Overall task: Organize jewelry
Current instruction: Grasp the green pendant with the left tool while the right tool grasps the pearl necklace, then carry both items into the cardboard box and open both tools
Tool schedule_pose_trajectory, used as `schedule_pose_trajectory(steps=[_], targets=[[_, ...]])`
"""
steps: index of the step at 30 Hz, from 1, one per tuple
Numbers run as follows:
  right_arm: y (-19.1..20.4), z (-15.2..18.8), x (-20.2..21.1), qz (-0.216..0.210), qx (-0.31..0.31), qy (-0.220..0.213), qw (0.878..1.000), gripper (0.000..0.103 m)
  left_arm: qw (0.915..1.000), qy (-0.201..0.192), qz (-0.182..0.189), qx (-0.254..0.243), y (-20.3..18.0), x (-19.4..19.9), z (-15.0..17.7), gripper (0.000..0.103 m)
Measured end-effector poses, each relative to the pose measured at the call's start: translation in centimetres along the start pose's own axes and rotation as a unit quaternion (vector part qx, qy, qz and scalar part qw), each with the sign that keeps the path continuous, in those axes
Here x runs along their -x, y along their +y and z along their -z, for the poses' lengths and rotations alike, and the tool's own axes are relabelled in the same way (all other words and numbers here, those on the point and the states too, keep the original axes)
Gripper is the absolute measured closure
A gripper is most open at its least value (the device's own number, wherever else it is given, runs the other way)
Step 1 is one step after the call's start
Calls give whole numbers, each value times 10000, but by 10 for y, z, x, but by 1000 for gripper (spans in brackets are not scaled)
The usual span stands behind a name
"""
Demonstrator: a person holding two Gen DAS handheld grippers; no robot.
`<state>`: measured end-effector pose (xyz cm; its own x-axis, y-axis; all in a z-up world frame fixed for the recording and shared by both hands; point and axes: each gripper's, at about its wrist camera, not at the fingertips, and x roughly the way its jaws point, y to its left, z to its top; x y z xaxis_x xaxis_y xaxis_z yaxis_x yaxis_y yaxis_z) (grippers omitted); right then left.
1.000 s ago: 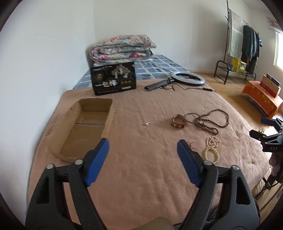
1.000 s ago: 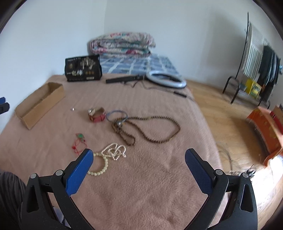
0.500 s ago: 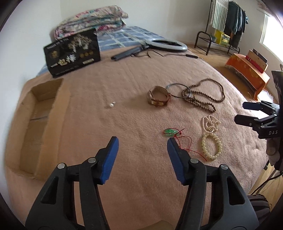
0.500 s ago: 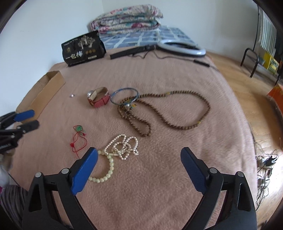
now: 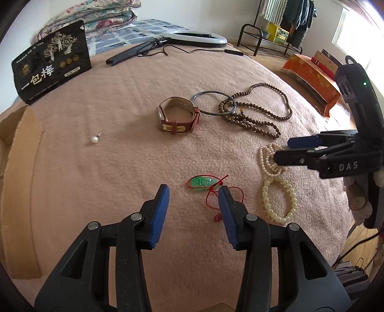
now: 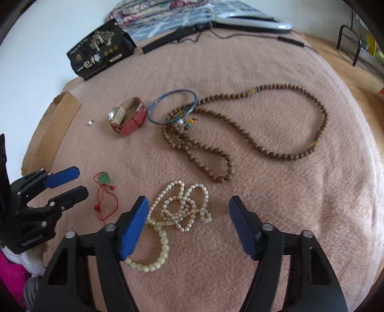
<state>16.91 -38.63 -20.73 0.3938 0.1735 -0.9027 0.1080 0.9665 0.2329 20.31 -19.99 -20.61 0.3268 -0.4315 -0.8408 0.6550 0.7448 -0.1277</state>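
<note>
We judge nothing sorted yet: pearl necklace (image 6: 184,206), jade pendant (image 5: 202,181), watch (image 5: 177,117) lie loose; cardboard box (image 6: 51,129) apparently unused; left gripper (image 5: 193,194), right gripper (image 6: 188,211) both spread, empty.

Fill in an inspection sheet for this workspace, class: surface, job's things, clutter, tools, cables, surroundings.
Surface: pink blanket over a bed.
Job's things: brown-strap watch, blue bangle overlapping the brown bead necklace, pearl strands tangled, cream bead bracelet, green pendant on red cord, loose pearl, cardboard box at the left edge.
Clutter: black printed pouch, ring light.
Tools: left tool open, near the pendant; right tool open, astride the pearl strands.
Cables: thin black lead by the ring light.
Surroundings: folded quilts, clothes rack, wooden floor.
</note>
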Motion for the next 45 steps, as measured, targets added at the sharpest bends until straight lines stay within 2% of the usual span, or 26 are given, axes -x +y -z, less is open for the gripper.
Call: schedule_pose_trajectory(steps=[9,16,18,23,26,32,34,36,45], targets=[[12,-4,-13,296,203,74,9993,36,9998,156,-61,-68,-7,-25,-4,65],[22,-4,-22,647,502,44,9966,37,9994,126,-189,-261,-13,-35,-5,72],[26,-3,-24,789,644,14,9948,43,9992,95,-227,-326,-15,-36,-4,77],[30,-5,-26,876,782,-32,9931,79,9994,43,-216,-273,-15,-35,-4,82],[30,-5,-26,854,838,-33,9928,93,9995,26,-200,-245,-14,-35,-4,82],[24,-2,-17,676,801,-115,9944,96,9997,-43,-202,-126,-9,-27,-5,83],[22,-1,-12,607,756,-173,9951,97,9997,-79,-207,-75,-7,-24,-5,95],[23,-2,-5,529,722,-259,9957,100,9997,-123,-198,34,-1,-17,-5,96],[38,-8,25,444,867,-578,9936,100,9988,-361,-221,235,8,5,-5,99]])
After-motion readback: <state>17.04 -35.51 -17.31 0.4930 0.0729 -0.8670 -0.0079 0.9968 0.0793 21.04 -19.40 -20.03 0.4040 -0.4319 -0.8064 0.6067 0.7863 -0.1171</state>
